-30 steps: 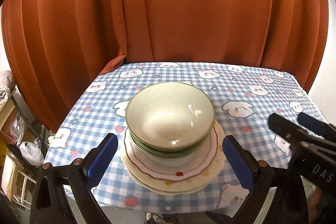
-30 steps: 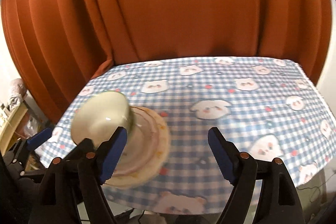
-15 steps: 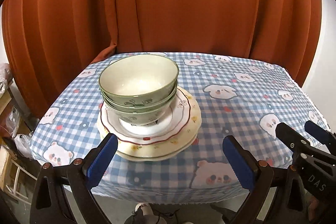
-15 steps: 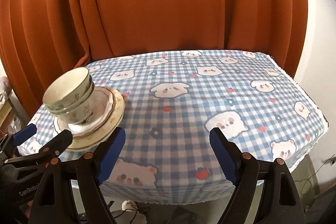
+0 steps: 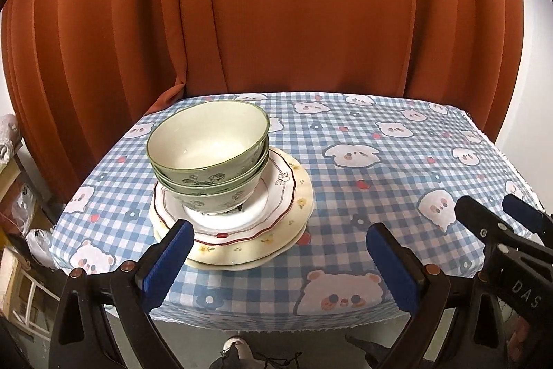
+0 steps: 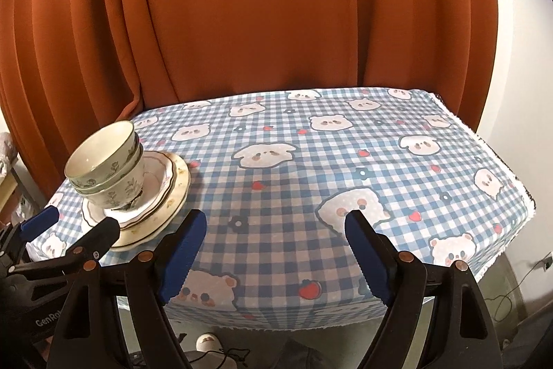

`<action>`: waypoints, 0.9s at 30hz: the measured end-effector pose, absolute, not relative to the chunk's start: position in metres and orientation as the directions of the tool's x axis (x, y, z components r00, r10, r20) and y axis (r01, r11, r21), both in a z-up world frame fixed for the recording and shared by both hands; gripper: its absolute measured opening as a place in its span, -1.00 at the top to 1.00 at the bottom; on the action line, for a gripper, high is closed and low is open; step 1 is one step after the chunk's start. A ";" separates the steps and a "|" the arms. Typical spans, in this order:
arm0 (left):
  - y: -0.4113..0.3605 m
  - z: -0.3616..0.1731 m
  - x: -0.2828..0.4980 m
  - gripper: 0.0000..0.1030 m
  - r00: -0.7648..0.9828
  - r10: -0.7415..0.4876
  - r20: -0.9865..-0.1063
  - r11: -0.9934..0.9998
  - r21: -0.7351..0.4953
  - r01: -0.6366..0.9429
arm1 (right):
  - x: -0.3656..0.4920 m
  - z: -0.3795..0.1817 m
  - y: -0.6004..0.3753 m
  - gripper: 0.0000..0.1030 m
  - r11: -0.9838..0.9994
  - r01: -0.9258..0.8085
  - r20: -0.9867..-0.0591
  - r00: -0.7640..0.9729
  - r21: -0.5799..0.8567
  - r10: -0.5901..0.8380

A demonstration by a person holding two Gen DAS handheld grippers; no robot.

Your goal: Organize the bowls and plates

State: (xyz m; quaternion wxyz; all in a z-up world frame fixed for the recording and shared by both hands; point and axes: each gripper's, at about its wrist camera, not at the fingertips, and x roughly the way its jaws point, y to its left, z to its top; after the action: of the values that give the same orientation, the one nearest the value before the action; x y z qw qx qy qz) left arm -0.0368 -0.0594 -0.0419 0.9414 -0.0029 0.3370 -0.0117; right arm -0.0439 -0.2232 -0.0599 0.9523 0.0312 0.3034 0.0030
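Note:
A stack of green-rimmed floral bowls (image 5: pixel 211 158) sits nested on a stack of plates (image 5: pixel 276 230) at the table's left front; the same bowls (image 6: pixel 103 165) and plates (image 6: pixel 172 192) show at the left of the right wrist view. My left gripper (image 5: pixel 276 261) is open and empty, held off the front edge just before the plates. My right gripper (image 6: pixel 273 251) is open and empty over the table's front middle, to the right of the stack. Each gripper shows in the other's view, the right one (image 5: pixel 501 220) and the left one (image 6: pixel 69 230).
The table wears a blue checked cloth with bear prints (image 5: pixel 380 161). An orange curtain (image 5: pixel 293 23) hangs close behind it. A white wall (image 6: pixel 518 57) is on the right. Shelves and bags (image 5: pixel 20 213) stand at the left. The floor with a shoe (image 5: pixel 235 348) lies below the front edge.
Both grippers have pulled back and lowered from the stack toward the table's front edge. The bowls and plates stay stacked in place. Both grippers stay open.

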 end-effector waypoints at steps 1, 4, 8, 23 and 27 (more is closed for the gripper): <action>-0.060 -0.041 -0.037 -0.96 0.774 -0.023 -0.633 1.000 -0.011 0.021 | -0.043 -0.059 -0.224 -0.64 0.998 0.014 -0.576 0.817 0.063 0.025; -0.060 -0.042 -0.035 -0.96 0.772 -0.016 -0.636 1.000 -0.005 0.016 | -0.040 -0.057 -0.224 -0.64 0.998 0.014 -0.574 0.819 0.054 0.020; -0.061 -0.042 -0.034 -0.96 0.773 -0.014 -0.635 1.000 0.001 0.018 | -0.037 -0.058 -0.224 -0.64 0.999 0.017 -0.574 0.818 0.047 0.014; -0.059 -0.045 -0.032 -0.97 0.772 -0.018 -0.635 1.000 0.002 0.025 | -0.032 -0.060 -0.223 -0.64 0.999 0.023 -0.580 0.815 0.036 0.002; -0.059 -0.045 -0.032 -0.97 0.771 -0.018 -0.636 1.000 0.002 0.025 | -0.032 -0.062 -0.225 -0.64 0.999 0.024 -0.583 0.812 0.035 0.001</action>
State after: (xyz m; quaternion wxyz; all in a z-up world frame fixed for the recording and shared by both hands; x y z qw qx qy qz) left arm -0.0317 -0.0594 -0.0446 0.9410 0.0050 0.3381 -0.0115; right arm -0.0316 -0.2245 -0.0618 0.9517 0.0205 0.3063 -0.0061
